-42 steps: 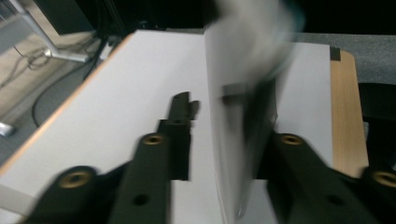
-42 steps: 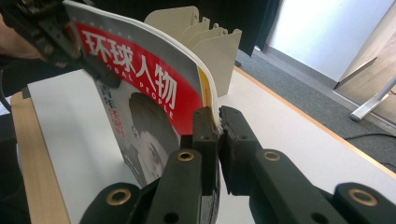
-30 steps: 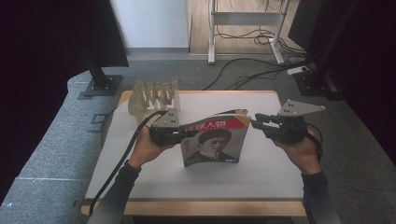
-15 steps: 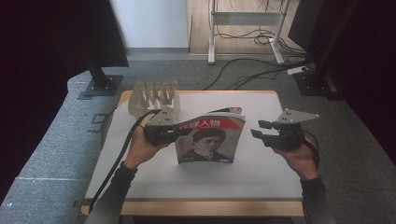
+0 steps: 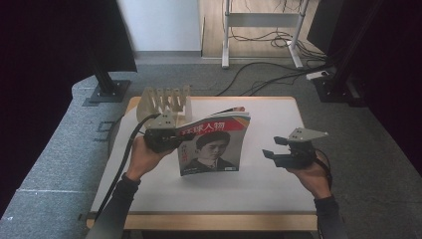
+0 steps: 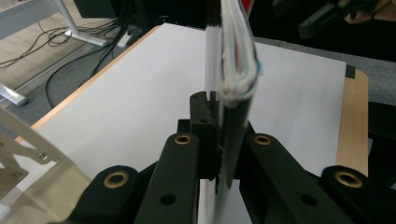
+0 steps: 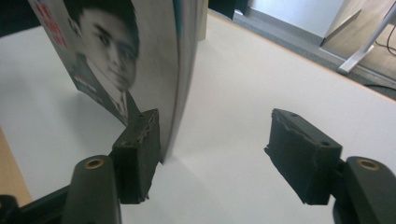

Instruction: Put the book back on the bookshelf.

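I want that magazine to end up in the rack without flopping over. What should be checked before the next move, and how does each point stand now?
1. Left gripper clamped on the magazine: ok, jaws shut on its left edge.
2. Magazine upright: ok, it stands on its lower edge on the table, top slightly curled.
3. Right gripper free of the magazine: ok in the high view, jaws open and just widened, nothing between them.
4. Rack within reach behind the left gripper: ok.
5. Rack slots free: cannot tell.
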`<state>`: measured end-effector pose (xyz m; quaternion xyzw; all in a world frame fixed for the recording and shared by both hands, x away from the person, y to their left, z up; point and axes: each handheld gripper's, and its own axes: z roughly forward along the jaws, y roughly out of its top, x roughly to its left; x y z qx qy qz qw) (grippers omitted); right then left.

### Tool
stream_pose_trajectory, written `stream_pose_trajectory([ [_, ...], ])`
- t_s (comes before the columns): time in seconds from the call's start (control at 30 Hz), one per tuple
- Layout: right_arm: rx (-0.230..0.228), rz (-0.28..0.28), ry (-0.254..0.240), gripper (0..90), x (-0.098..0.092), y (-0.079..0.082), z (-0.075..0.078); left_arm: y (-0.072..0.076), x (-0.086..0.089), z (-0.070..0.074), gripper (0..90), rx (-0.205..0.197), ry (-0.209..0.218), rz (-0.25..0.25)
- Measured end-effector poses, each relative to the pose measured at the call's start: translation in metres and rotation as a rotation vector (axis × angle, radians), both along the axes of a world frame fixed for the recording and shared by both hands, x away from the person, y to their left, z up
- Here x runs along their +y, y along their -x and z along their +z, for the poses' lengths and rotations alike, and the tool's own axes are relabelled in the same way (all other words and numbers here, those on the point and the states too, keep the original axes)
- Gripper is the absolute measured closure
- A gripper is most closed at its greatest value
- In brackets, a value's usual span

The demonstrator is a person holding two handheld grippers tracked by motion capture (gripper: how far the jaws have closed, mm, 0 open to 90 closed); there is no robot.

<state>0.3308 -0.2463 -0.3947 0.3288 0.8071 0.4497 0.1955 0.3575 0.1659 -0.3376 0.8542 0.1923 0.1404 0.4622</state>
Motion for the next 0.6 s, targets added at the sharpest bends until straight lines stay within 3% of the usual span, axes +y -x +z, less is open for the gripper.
stream_pose_trajectory([
  [0.6, 0.086, -0.014, -0.003, 22.8, 0.0, -0.004, -0.056, -0.006, 0.036, 0.013, 87.2, 0.051, 0.01, 0.108],
])
